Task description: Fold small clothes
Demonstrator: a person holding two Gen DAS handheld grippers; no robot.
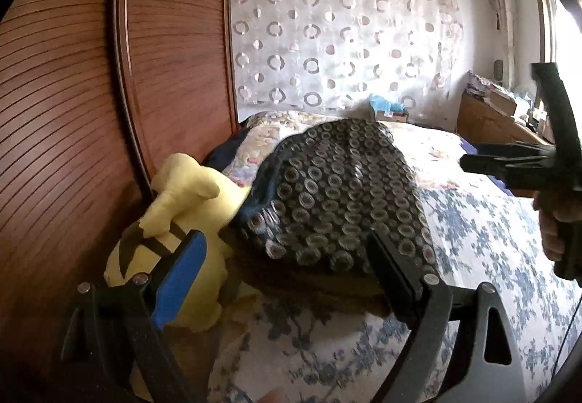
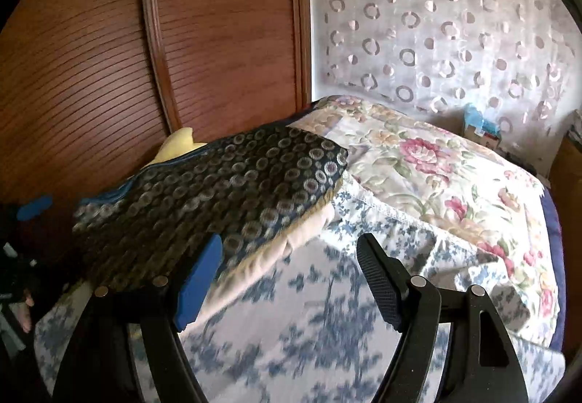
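A dark cloth with a silver ring pattern lies draped over a beige pillow on the bed; it also shows in the right wrist view. My left gripper is open and empty, held just in front of the cloth's near edge. My right gripper is open and empty, above the blue-flowered sheet, to the right of the cloth's near edge. The right gripper's body shows at the right of the left wrist view. The left gripper's blue pad shows at the left of the right wrist view.
A yellow plush toy lies left of the cloth against the brown wardrobe door. A pink-flowered quilt covers the far bed. A curtain with rings hangs behind. A wooden desk stands far right.
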